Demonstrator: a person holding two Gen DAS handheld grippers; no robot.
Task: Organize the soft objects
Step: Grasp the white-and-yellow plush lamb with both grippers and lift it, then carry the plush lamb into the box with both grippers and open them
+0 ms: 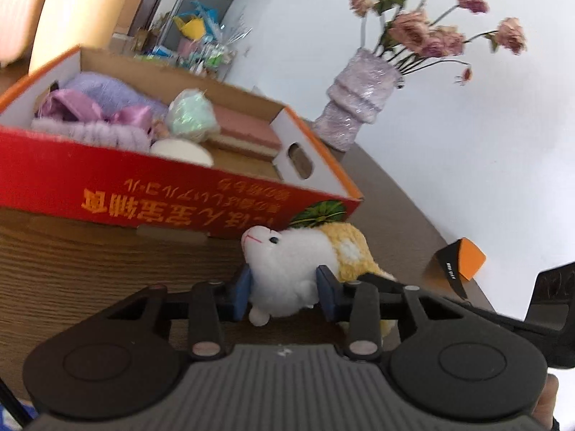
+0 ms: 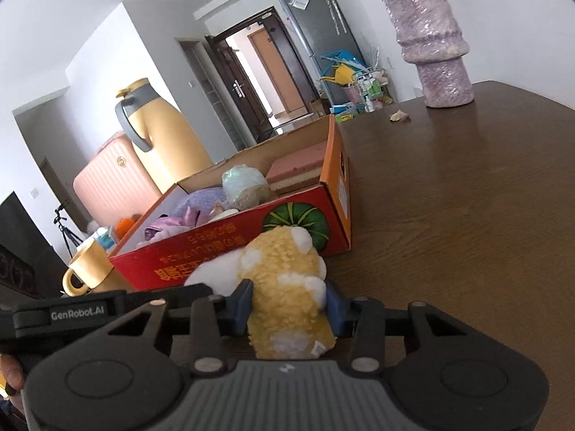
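Plush toy (image 1: 287,269): a white and yellow stuffed animal lying on the wooden table (image 2: 467,215), caught between both pairs of jaws at once; its white head end sits in the left pair, its yellow body (image 2: 287,301) in the right pair.
Left gripper (image 1: 285,289): blue pads pinching the white head from either side, the fur bulging out past them.
Right gripper (image 2: 289,303): blue pads pressed into the yellow body on both sides, squeezing it narrow.
Red box (image 1: 161,197): an open cardboard box straight ahead of both pairs of jaws, its printed long wall touching or just beyond the toy's far side and standing between the jaws and the box interior.
Box contents: a lilac fluffy cloth (image 1: 104,88), a purple satin piece (image 1: 72,106), a pale green ball (image 1: 192,115), a pink and cream sponge block (image 1: 248,131) and a white round pad (image 1: 181,151), all past the wall.
Vase (image 2: 431,46): lilac, holding dried pink flowers (image 1: 431,32), well beyond the jaws to the right of the box.
Petal (image 2: 399,115): loose on the table near the vase.
Yellow mug (image 2: 88,265): left of the right jaws, beside the box's near corner.
Thermos (image 2: 158,129): yellow, behind the box.
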